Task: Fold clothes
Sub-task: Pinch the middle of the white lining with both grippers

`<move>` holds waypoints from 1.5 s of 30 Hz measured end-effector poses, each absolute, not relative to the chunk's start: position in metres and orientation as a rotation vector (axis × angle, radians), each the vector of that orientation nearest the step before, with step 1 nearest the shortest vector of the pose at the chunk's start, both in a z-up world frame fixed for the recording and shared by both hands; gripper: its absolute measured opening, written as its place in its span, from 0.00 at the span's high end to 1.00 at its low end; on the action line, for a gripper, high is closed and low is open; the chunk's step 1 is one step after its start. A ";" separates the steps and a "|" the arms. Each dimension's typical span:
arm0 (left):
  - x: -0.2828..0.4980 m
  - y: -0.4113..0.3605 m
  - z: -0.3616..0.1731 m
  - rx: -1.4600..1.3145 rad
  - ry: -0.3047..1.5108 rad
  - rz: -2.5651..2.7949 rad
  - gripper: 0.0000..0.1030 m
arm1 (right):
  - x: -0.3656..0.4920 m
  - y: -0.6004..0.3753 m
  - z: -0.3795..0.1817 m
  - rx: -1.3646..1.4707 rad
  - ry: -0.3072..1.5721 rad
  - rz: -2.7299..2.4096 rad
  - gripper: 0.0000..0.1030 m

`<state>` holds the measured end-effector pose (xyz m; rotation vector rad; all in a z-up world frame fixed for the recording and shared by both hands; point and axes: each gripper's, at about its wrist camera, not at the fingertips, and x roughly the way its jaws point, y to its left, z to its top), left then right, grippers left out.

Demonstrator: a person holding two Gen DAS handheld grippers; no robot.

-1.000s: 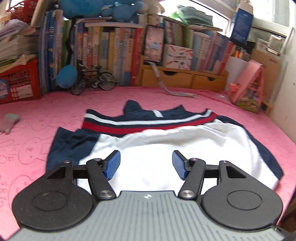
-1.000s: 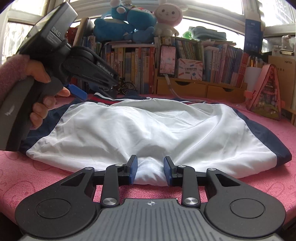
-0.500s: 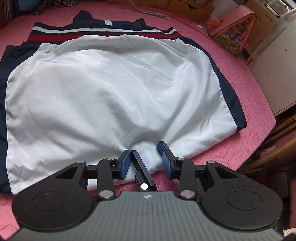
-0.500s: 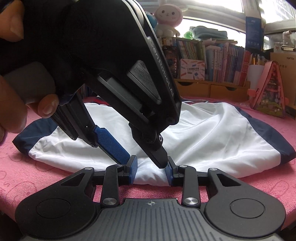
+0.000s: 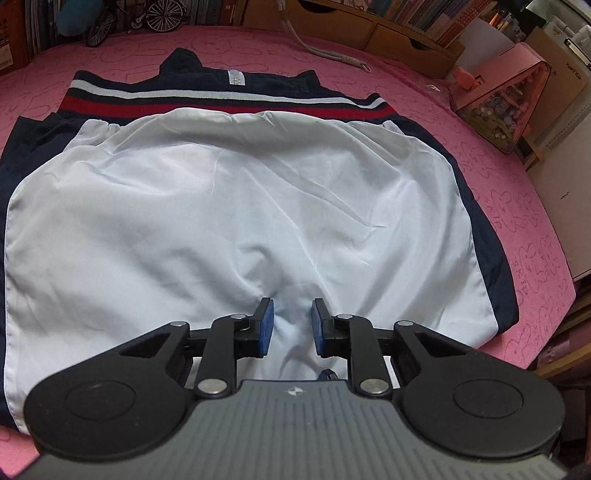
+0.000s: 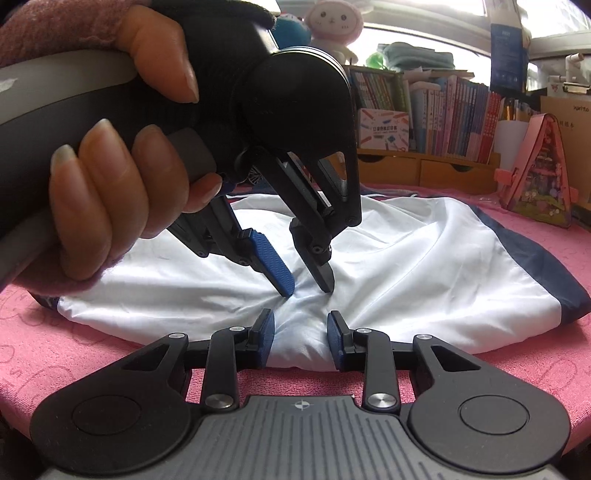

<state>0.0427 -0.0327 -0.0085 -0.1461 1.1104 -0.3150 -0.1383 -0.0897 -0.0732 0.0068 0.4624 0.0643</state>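
A white-lined jacket (image 5: 240, 203) with navy edges and a red and white striped band lies spread on the pink mat (image 5: 517, 221). My left gripper (image 5: 291, 321) points down at its near hem, its blue pads close together with a bunched ridge of white fabric between them. In the right wrist view the same left gripper (image 6: 307, 290) pinches the cloth, held by a person's hand (image 6: 110, 177). Just below it, my right gripper (image 6: 300, 338) lies low at the mat's level. It clamps the bulging near edge of the jacket (image 6: 424, 266).
A pink triangular toy house (image 5: 498, 99) stands at the mat's right. Wooden drawers (image 6: 424, 170) and rows of books line the back. A model bicycle (image 5: 140, 18) and a grey cable (image 5: 321, 51) lie at the far side. The mat's edge drops off on the right.
My left gripper swung from the far side of the jacket down to the near hem beside the right gripper. Its fingers narrowed onto the fabric. The right gripper stayed put.
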 end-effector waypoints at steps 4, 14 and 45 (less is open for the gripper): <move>0.061 -0.039 -0.011 -0.117 1.064 -0.273 0.80 | -0.137 -0.092 -0.072 0.013 0.473 0.068 0.69; 0.136 -0.044 -0.016 -0.090 0.991 -0.136 0.88 | -0.133 -0.097 -0.070 0.028 0.496 0.081 0.69; 0.026 -0.049 -0.008 0.020 1.160 -0.336 0.74 | -0.122 -0.099 -0.063 0.032 0.557 0.089 0.69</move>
